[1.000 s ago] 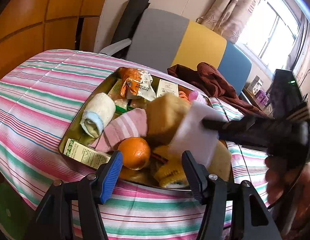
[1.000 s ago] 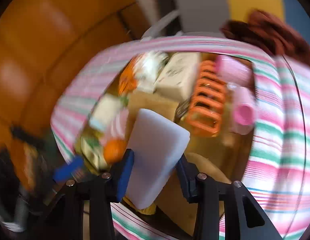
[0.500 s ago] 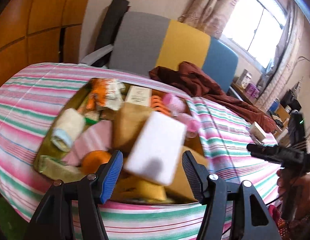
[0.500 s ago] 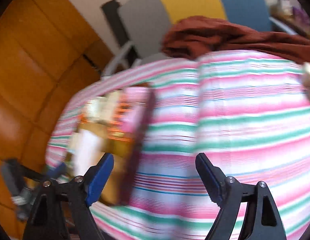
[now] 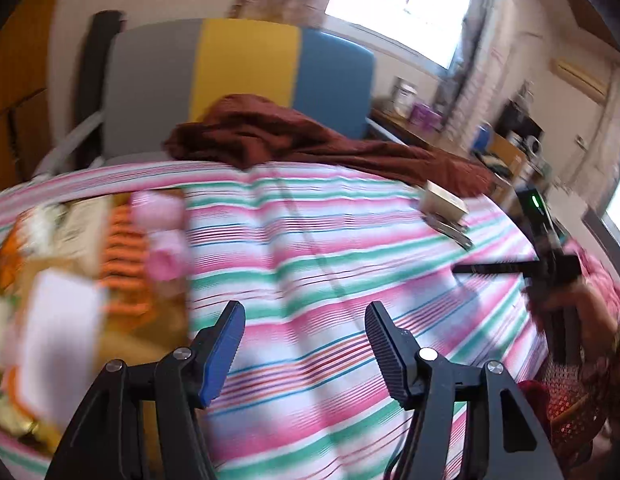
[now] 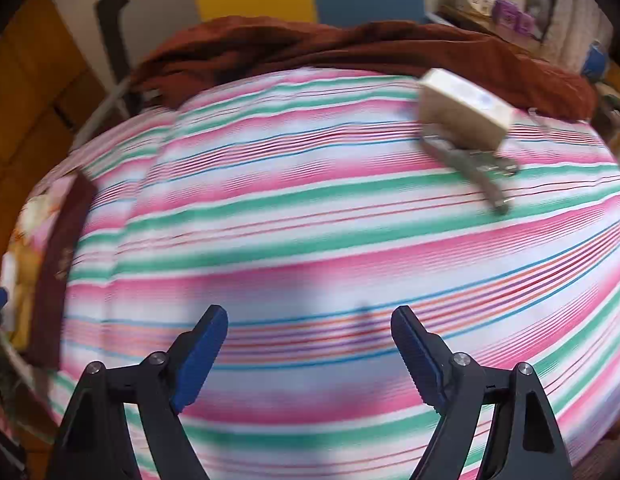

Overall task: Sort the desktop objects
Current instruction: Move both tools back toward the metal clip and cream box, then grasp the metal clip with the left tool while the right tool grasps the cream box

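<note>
Striped pink-green tablecloth (image 6: pixel 310 208) covers the whole table, brown cloth (image 6: pixel 350 48) heaped along its far edge, grey-yellow-blue chair (image 5: pixel 245 68) behind. Your tray (image 5: pixel 165 320) of sorted items sits at the left edge, white block (image 5: pixel 57 332) lying on top. Small beige box (image 6: pixel 462 108) and metal tool (image 6: pixel 474 168) touch near the far right. Wide bare cloth between. Your left gripper (image 5: pixel 305 336) is moderately spread, empty; right gripper (image 6: pixel 310 340) gapes wide, empty, nothing between the jaws.

Daylight glares through the window (image 5: pixel 394 0); heavy motion blur, fisheye-bent edges.
</note>
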`<action>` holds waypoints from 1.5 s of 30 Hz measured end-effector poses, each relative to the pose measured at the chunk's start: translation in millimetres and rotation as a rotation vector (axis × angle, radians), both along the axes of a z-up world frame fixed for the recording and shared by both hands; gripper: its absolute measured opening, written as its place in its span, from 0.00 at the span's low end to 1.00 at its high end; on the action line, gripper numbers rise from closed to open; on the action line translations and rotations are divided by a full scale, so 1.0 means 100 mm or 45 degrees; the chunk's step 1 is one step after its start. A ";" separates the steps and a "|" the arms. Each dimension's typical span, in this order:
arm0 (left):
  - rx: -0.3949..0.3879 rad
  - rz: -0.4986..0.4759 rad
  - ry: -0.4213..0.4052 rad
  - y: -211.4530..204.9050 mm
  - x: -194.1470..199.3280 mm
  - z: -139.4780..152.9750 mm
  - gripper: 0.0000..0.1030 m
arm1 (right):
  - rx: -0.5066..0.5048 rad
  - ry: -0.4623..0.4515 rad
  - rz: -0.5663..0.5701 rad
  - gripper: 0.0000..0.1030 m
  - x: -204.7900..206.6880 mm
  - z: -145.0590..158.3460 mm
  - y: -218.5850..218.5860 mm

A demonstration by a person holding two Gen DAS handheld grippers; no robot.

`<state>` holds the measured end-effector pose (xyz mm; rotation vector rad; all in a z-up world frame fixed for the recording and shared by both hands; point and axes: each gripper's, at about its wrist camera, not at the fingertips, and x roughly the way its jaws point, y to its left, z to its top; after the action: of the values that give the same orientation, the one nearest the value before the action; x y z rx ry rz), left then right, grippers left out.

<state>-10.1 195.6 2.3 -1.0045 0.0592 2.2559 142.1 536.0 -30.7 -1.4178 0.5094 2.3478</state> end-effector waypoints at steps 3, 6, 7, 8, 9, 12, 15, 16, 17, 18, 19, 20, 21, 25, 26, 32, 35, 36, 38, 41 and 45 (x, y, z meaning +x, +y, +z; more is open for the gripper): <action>-0.005 -0.084 0.002 0.36 -0.04 -0.13 0.62 | 0.055 0.022 -0.083 0.83 -0.03 0.04 0.45; -0.043 -0.089 -0.029 0.67 -0.16 -0.36 0.62 | 0.021 0.035 -0.193 0.83 -0.05 0.02 0.90; -0.048 -0.080 -0.052 0.74 -0.22 -0.44 0.62 | -0.007 0.047 -0.216 0.83 -0.05 0.01 1.03; -0.048 -0.064 -0.060 0.79 -0.25 -0.50 0.62 | -0.032 0.055 -0.246 0.83 -0.05 0.00 1.14; -0.047 -0.058 -0.065 0.82 -0.29 -0.56 0.62 | -0.046 0.061 -0.263 0.84 -0.06 -0.02 1.24; -0.082 -0.021 -0.094 0.89 -0.37 -0.74 0.62 | -0.027 0.048 -0.254 0.85 -0.14 -0.04 1.42; -0.085 -0.005 -0.060 0.84 -0.36 -0.82 0.63 | -0.038 0.033 -0.222 0.85 -0.28 -0.11 1.54; -0.086 -0.009 -0.056 0.84 -0.35 -0.84 0.68 | -0.052 0.025 -0.219 0.85 -0.31 -0.14 1.56; -0.080 -0.013 -0.055 0.84 -0.34 -0.85 0.71 | -0.076 0.013 -0.215 0.85 -0.36 -0.20 1.57; -0.071 -0.012 -0.056 0.84 -0.34 -0.86 0.74 | -0.091 0.012 -0.206 0.85 -0.38 -0.24 1.53; -0.057 -0.010 -0.061 0.83 -0.34 -0.87 0.79 | -0.116 0.013 -0.182 0.86 -0.43 -0.28 1.49; -0.059 -0.013 -0.064 0.84 -0.33 -0.87 0.81 | -0.120 0.013 -0.148 0.87 -0.48 -0.29 1.41; -0.067 -0.013 -0.061 0.84 -0.33 -0.88 0.81 | -0.125 0.016 -0.101 0.87 -0.53 -0.27 1.31; -0.056 -0.020 -0.067 0.84 -0.34 -0.89 0.84 | -0.513 0.164 0.212 0.86 -0.67 -0.11 0.85; -0.043 -0.020 -0.073 0.83 -0.35 -0.89 0.84 | -0.562 0.200 0.256 0.86 -0.65 -0.01 0.78; -0.023 -0.018 -0.090 0.81 -0.37 -0.90 0.88 | -0.186 0.359 -0.049 0.88 -0.26 0.43 1.30; -0.045 -0.021 -0.087 0.84 -0.36 -0.91 0.93 | 0.059 0.287 -0.223 0.92 -0.17 0.43 1.61; -0.052 -0.021 -0.088 0.85 -0.36 -0.91 0.94 | 0.118 0.250 -0.225 0.92 -0.18 0.41 1.67; -0.072 -0.014 -0.099 0.87 -0.38 -0.94 1.00 | 0.206 0.182 -0.176 0.93 -0.27 0.34 1.74; -0.089 0.017 -0.119 0.85 -0.42 -0.97 1.00 | 0.243 0.125 -0.027 0.95 -0.45 0.21 1.75; -0.055 0.016 -0.134 0.81 -0.44 -0.97 1.00 | 0.291 0.055 0.141 0.95 -0.67 0.00 1.72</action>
<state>-53.6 276.5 -94.9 -1.1474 0.0563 2.2179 75.6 707.9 -30.6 -1.3231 0.1695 2.4368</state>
